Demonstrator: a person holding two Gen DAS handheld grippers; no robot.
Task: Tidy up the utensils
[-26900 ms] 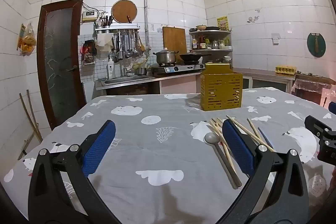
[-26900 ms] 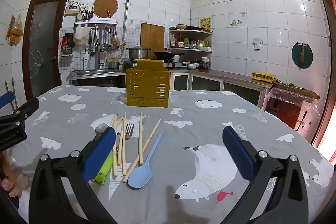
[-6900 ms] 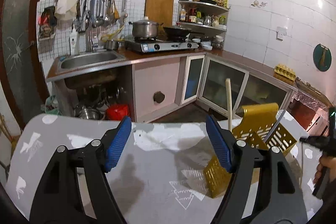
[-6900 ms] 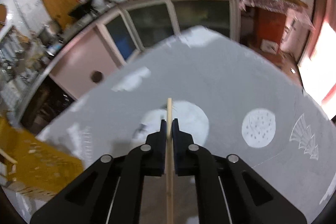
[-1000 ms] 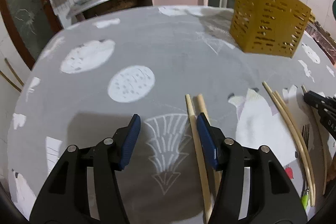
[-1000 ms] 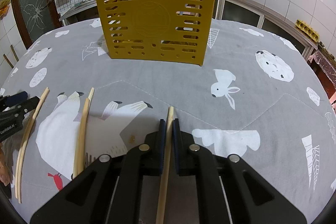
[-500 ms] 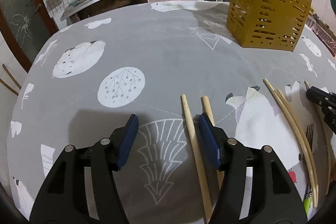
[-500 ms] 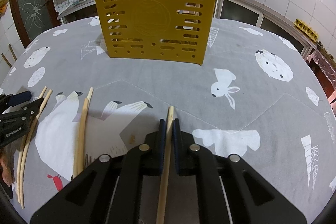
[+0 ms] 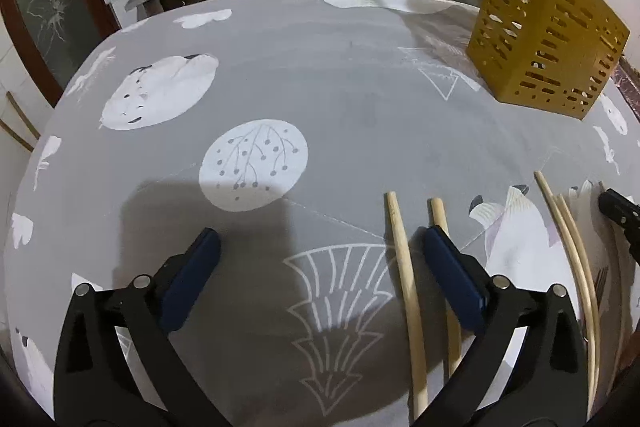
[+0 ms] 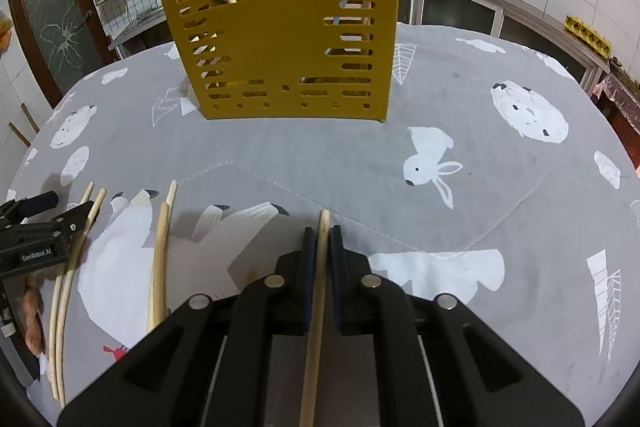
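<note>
1. The right hand-held gripper (image 10: 319,239) is clamped on a single wooden chopstick (image 10: 316,307), which runs back between the pads, its far tip just past them.
2. The left hand-held gripper (image 9: 320,247) has its jaws opening wide and nothing pressed between them. The blue pads (image 9: 450,275) straddle one thick chopstick (image 9: 404,267); its twin (image 9: 437,207) passes under the right pad.
3. To do this pick well, I would centre the jaws over just the one stick, or over both, so the right pad does not land on top of the twin, then come down to the cloth before closing.
4. Further right on the grey worktop (image 9: 340,87) lies a thin pale pair of chopsticks (image 9: 568,239), with a fork (image 9: 601,283) near them.
5. The yellow slotted utensil holder (image 10: 280,39) stands at the far side of the worktop, already with several sticks upright inside; I judge the held chopstick belongs there, lowered tip first.
</note>
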